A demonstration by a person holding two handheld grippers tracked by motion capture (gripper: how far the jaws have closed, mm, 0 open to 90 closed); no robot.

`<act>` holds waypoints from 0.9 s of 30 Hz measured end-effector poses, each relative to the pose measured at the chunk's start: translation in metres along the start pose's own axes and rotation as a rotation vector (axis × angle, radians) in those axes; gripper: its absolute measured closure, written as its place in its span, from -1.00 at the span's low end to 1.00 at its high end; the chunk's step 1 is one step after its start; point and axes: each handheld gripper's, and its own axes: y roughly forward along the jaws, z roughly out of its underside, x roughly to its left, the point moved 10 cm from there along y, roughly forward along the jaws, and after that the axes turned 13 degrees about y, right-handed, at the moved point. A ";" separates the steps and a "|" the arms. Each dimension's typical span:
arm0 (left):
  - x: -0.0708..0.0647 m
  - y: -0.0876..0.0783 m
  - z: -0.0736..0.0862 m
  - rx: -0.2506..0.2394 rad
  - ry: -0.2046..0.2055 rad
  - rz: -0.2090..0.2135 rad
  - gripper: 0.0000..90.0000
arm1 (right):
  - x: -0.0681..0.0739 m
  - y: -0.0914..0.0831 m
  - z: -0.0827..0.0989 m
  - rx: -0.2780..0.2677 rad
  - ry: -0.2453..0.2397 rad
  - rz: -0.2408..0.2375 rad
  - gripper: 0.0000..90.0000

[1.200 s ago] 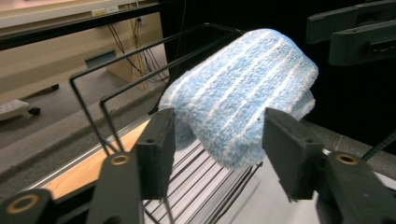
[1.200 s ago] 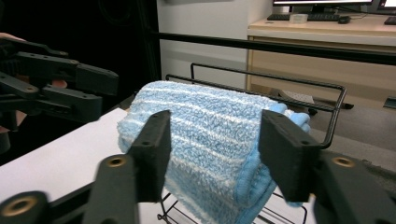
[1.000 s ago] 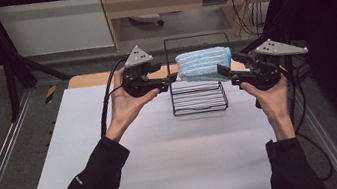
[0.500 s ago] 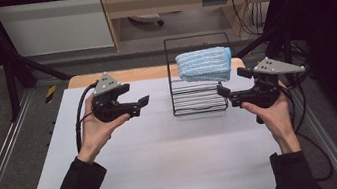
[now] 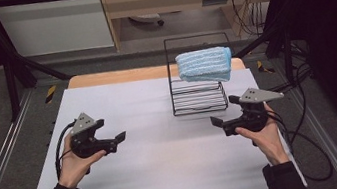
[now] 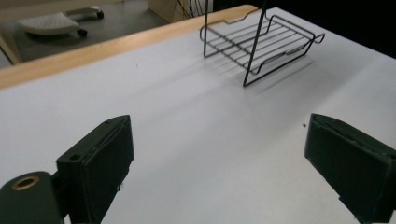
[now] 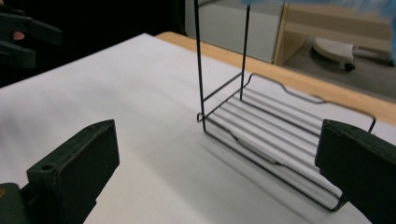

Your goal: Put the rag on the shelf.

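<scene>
The folded blue towel (image 5: 204,65) is left lying on the top tier of the wire rack (image 5: 199,104). Since a second ago, both tools have been drawn back and lowered. The left gripper (image 5: 115,141) is now held well left of the rack, the right gripper (image 5: 222,122) just beside its front right corner. Both sets of jaws have just been opening and are spread apart, with nothing between them. The placing is judged finished.

A folded towel (image 5: 204,65) lies on the top tier of a wire rack (image 5: 199,101) standing toward the back right of the desk (image 5: 168,170). The left gripper (image 5: 116,142) sits well left of the rack, the right gripper (image 5: 219,119) just before its right corner.
</scene>
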 end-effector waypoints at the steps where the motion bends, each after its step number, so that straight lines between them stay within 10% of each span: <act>1: 0.000 0.000 0.009 0.006 -0.005 -0.001 -0.82 | 0.000 0.001 0.005 0.009 0.003 -0.006 -0.99; 18: 0.002 -0.004 0.076 0.082 0.003 -0.001 -0.82 | -0.040 0.007 0.105 0.152 0.098 -0.010 -0.99; 27: 0.002 -0.004 0.098 0.111 -0.004 -0.002 -0.82 | -0.052 -0.005 0.113 0.129 0.121 -0.002 -0.99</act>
